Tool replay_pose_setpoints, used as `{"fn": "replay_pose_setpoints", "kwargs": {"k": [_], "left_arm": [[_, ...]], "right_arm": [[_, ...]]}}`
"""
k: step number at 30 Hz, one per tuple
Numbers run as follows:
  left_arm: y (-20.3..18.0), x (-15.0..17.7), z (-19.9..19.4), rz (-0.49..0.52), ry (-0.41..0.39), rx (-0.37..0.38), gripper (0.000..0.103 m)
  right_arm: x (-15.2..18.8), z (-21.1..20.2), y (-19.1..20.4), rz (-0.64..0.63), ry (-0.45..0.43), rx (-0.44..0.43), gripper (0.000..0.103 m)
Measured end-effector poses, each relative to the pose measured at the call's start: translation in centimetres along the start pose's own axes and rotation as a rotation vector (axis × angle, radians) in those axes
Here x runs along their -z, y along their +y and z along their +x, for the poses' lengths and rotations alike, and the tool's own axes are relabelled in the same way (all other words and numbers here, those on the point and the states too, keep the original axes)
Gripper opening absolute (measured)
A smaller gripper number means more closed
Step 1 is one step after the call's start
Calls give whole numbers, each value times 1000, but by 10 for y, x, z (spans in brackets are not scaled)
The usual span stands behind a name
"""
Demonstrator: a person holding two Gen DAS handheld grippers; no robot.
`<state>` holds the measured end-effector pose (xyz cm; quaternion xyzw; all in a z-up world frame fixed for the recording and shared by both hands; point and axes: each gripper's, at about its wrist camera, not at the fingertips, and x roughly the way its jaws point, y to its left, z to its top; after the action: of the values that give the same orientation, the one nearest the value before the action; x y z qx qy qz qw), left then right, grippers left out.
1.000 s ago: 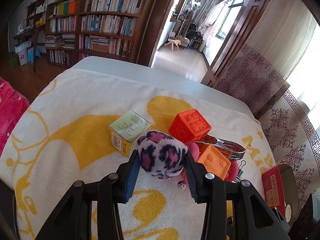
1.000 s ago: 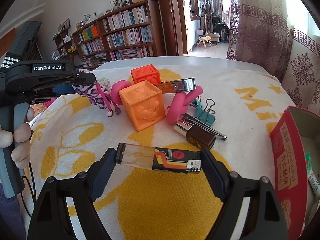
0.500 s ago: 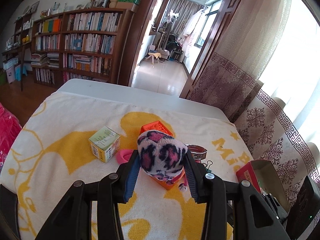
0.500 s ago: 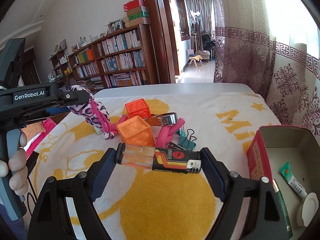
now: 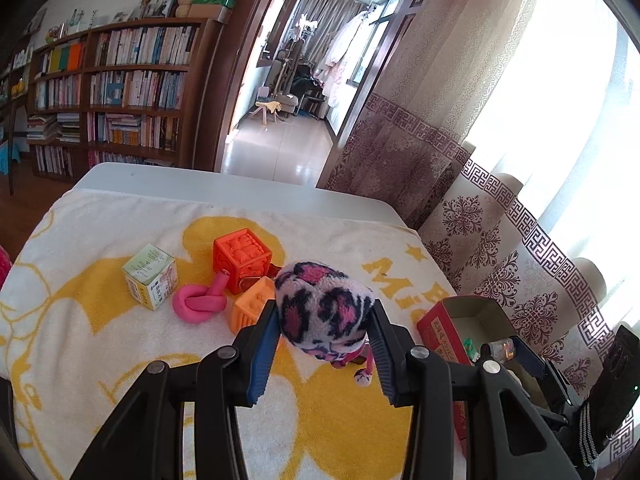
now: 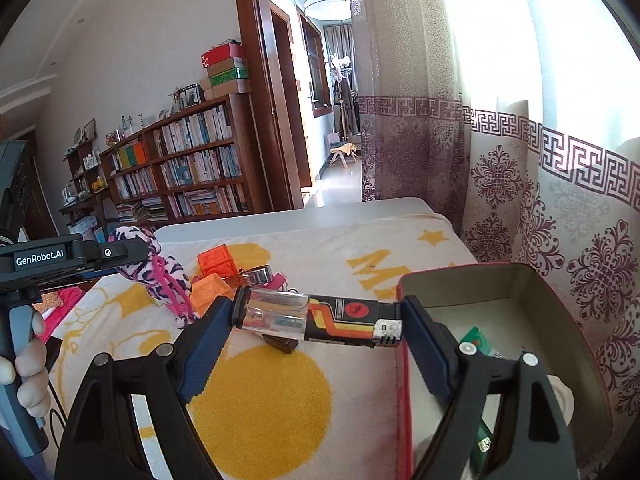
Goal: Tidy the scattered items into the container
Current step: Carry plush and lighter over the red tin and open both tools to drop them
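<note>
Right wrist view: the right gripper (image 6: 318, 320) is clamped endwise on a lighter (image 6: 320, 322), whose long axis runs across the jaws, its metal end just over the near rim of the red tin box (image 6: 508, 270) lying to the right. Left wrist view shows the left gripper (image 5: 324, 334) clamped on a pink leopard-print plush toy (image 5: 324, 308), farther from that box; the right hand is nearer.
</note>
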<state>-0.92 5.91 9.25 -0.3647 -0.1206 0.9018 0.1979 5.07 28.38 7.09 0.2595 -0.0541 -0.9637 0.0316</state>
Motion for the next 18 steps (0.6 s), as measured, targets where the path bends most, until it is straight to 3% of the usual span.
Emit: {"fn": "replay_pose_setpoints", "kwargs": {"k": [9, 18], "left_arm": [[-67, 17, 23, 103, 75, 70, 45], [-144, 30, 44, 194, 126, 166, 45]], "right_arm": [[16, -42, -72, 33, 5, 175, 86], [34, -54, -112, 109, 15, 211, 86]]}}
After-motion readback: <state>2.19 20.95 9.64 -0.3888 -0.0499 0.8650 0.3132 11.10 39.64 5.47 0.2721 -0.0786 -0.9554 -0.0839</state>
